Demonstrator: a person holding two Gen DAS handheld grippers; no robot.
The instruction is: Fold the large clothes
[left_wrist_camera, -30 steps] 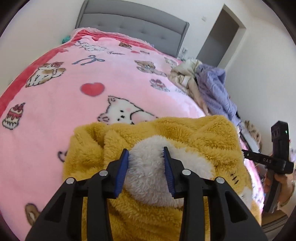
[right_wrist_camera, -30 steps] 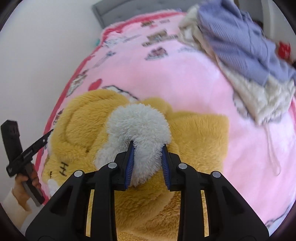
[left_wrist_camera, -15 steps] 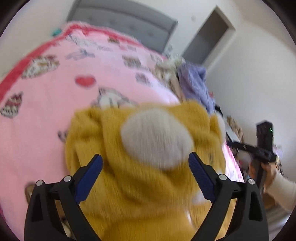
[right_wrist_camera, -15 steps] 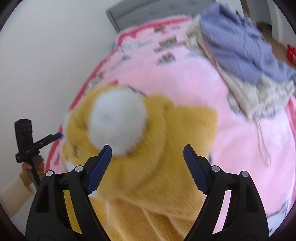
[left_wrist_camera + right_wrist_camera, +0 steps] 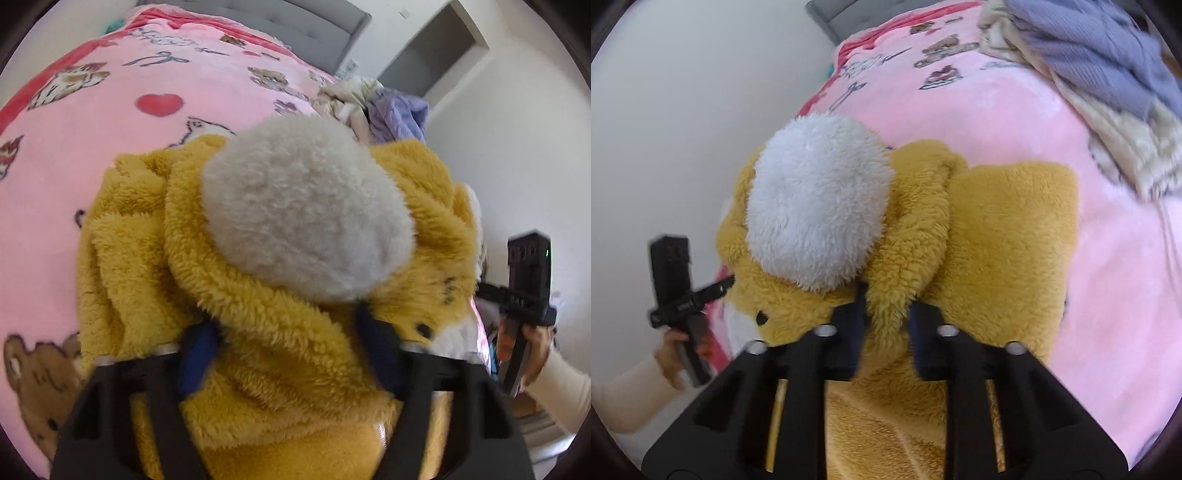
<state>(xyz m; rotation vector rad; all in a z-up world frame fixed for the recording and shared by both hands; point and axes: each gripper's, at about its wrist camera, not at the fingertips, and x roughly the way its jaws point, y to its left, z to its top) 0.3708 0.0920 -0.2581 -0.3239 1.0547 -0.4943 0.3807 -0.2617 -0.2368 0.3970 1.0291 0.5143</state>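
The bed [image 5: 55,206] fills most of both views, spread with a pink cartoon blanket [image 5: 1015,122]. A heap of lavender and cream clothes [image 5: 1108,81] sits at the upper right of the right wrist view, well apart from the work.

The yellow fleece garment [image 5: 295,350] lies bunched in the lower middle of both frames, directly ahead of both tools, with its white pompom [image 5: 306,210] riding on top. It looks like a hooded animal suit; its long axis seems to run toward the cameras and out of the bottom edge.

The left gripper [image 5: 291,354] has its jaws set fairly wide around a thick roll of fleece just under the pompom; whether they actually pinch it I cannot tell, as the pile hides the pads. The right gripper [image 5: 884,321] has its jaws drawn narrow on a fold of yellow fleece beside the pompom.

Both tools point forward and slightly down, side by side, equally near.
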